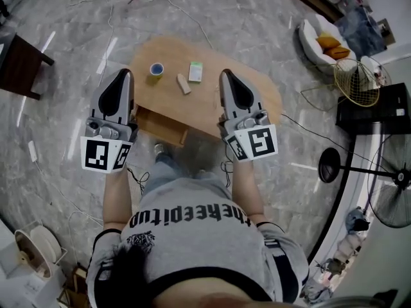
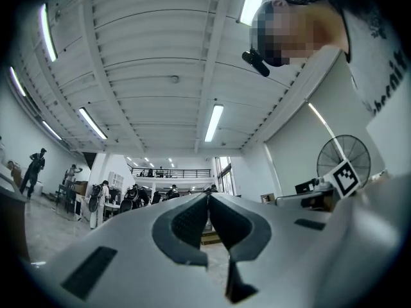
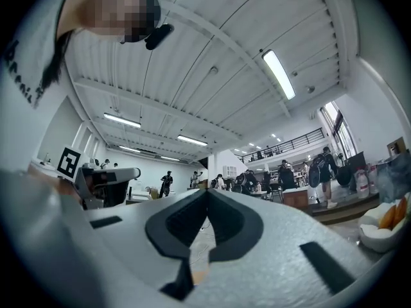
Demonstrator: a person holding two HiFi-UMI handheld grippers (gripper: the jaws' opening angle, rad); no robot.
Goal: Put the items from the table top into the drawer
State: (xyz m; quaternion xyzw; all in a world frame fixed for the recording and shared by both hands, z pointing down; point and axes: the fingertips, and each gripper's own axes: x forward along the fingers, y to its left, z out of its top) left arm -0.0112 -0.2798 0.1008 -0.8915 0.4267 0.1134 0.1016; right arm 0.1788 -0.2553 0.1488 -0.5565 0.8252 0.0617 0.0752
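The left tool point(image 1: 124, 76) is pressed together, with nothing in it. Just right of its tip a small blue and yellow cup point(image 1: 157, 69) sits on the desk point(image 1: 257, 98). Next come a wood block point(image 1: 183, 83) and a green and white box point(image 1: 196, 72), both between the two tools. The drawer point(image 1: 162, 127) is under the desk edge, between the tools' back ends, and is pulled out only a little. The right tool point(image 1: 226, 76) is pressed together too, and empty.

Both tools tip up, so they could bump the desk edge. The cup could get knocked over. A thing could miss the small drawer gap and fall to the floor.

The shirt has letters, but I cannot read them for sure. The tool cubes show black and white squares, no words. The box print is too small.
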